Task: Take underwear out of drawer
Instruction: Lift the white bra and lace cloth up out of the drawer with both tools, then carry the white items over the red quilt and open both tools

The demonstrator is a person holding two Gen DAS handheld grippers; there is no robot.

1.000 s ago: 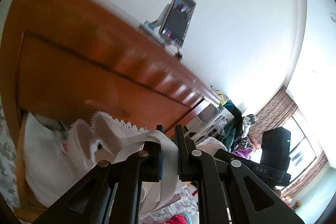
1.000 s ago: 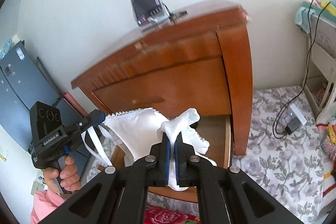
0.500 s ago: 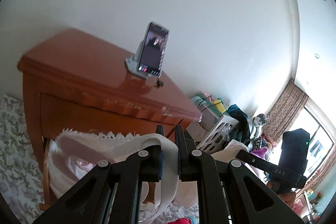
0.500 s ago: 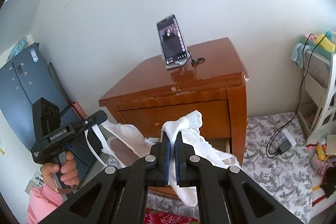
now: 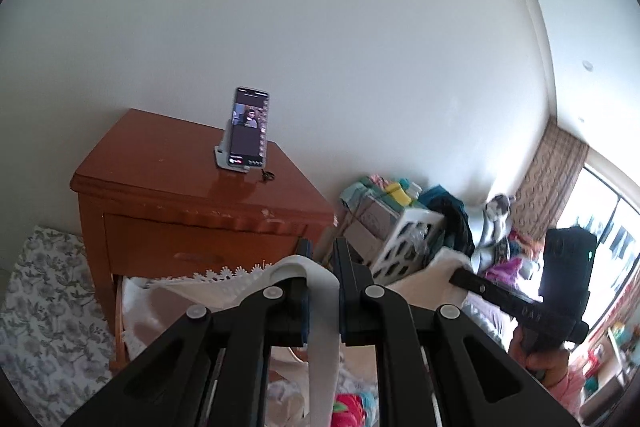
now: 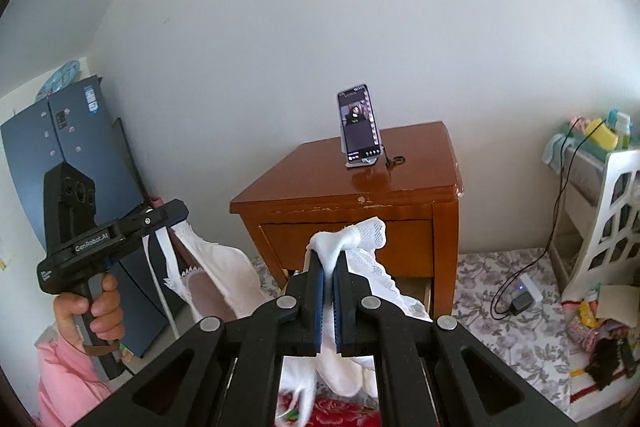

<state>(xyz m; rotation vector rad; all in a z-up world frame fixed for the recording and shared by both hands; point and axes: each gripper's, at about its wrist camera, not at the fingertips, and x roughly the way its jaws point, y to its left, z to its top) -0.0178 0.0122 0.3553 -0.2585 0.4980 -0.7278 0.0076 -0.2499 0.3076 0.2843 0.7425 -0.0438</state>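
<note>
Underwear (image 6: 352, 239) between both hand-held grippers' jaws

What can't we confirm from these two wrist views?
- Drawer interior: both views, hidden by the hanging white underwear and the gripper bodies.
- Whether the garment has fully left the drawer: its lower end is cut off behind the right gripper and left gripper.
- Phone screen content: too small in both views.
</note>
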